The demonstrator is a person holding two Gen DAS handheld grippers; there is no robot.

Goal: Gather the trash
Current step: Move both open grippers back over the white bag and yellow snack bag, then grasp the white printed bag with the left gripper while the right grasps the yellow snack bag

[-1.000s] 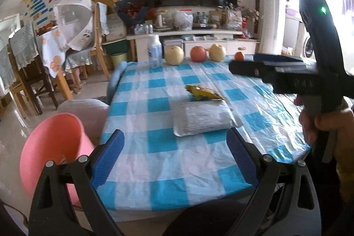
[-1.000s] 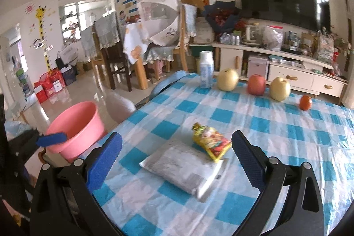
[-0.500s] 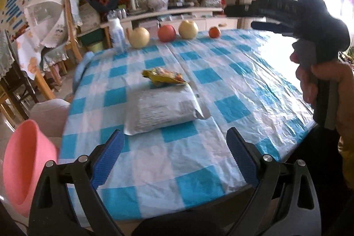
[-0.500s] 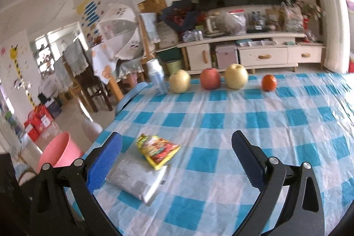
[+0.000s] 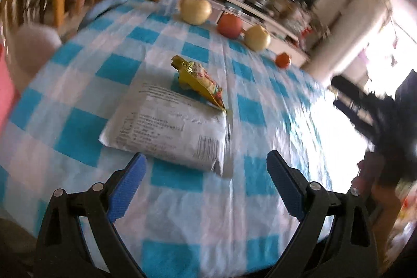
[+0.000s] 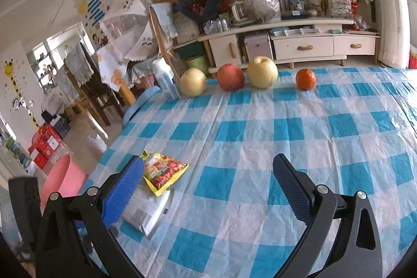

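A silver-white printed packet [image 5: 169, 127] lies flat on the blue-checked tablecloth [image 5: 182, 220], and a yellow snack wrapper [image 5: 200, 82] rests against its far edge. My left gripper [image 5: 206, 181] is open just short of the packet's near edge, nothing between its blue pads. In the right wrist view the same wrapper [image 6: 164, 172] and packet [image 6: 146, 212] sit at the lower left, partly behind the left pad. My right gripper [image 6: 208, 186] is open over bare cloth to the right of them. The other gripper shows dark and blurred at the left view's right edge [image 5: 370, 108].
A pink basin [image 6: 65, 181] stands on the floor off the table's left side. Along the far table edge stand a white bottle [image 6: 165, 81], two pale fruits [image 6: 262, 72], a red apple [image 6: 230, 76] and an orange [image 6: 305, 79]. Chairs and a TV cabinet lie beyond.
The left gripper has tilted and moved in close to the silver packet, with motion blur. The right gripper has swung right, so the trash now sits at its lower left.
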